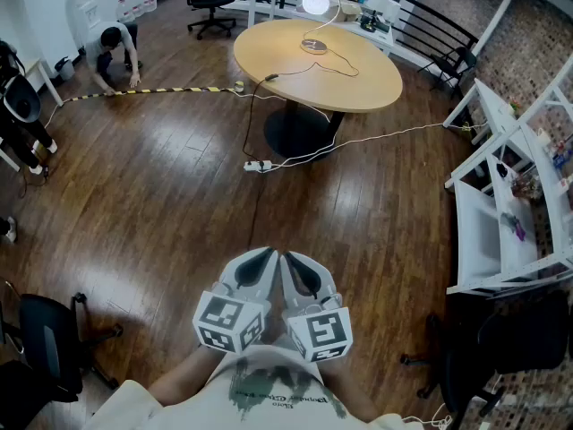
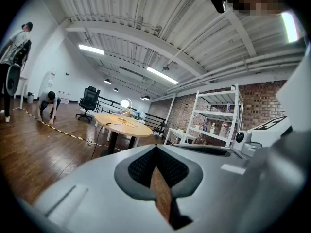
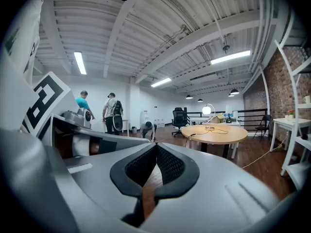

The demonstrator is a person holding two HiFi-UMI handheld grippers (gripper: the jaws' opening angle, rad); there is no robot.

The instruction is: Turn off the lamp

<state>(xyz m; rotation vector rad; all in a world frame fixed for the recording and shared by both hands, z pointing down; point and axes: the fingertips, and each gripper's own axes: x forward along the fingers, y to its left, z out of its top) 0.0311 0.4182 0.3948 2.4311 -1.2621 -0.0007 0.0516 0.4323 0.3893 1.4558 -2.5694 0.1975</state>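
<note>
The lamp (image 1: 315, 3) has a lit white globe on a thin curved stem. Its round base (image 1: 313, 46) rests on the far side of a round wooden table (image 1: 358, 83). Both grippers hang close to my body, far from that table, side by side over the wood floor. The left gripper (image 1: 265, 256) is shut on nothing. Beside it, the right gripper (image 1: 292, 260) is shut on nothing too. Over the shut left gripper (image 2: 156, 149), the lamp (image 2: 125, 103) shows small and far off. It glows again as the lamp (image 3: 207, 110) past the shut right gripper (image 3: 156, 147).
A power strip (image 1: 256, 165) and cables lie on the floor before the table. A person (image 1: 115, 47) crouches at the far left by striped tape (image 1: 152, 91). White shelving (image 1: 501, 222) stands at the right. Black chairs (image 1: 45, 348) sit at the lower left and lower right.
</note>
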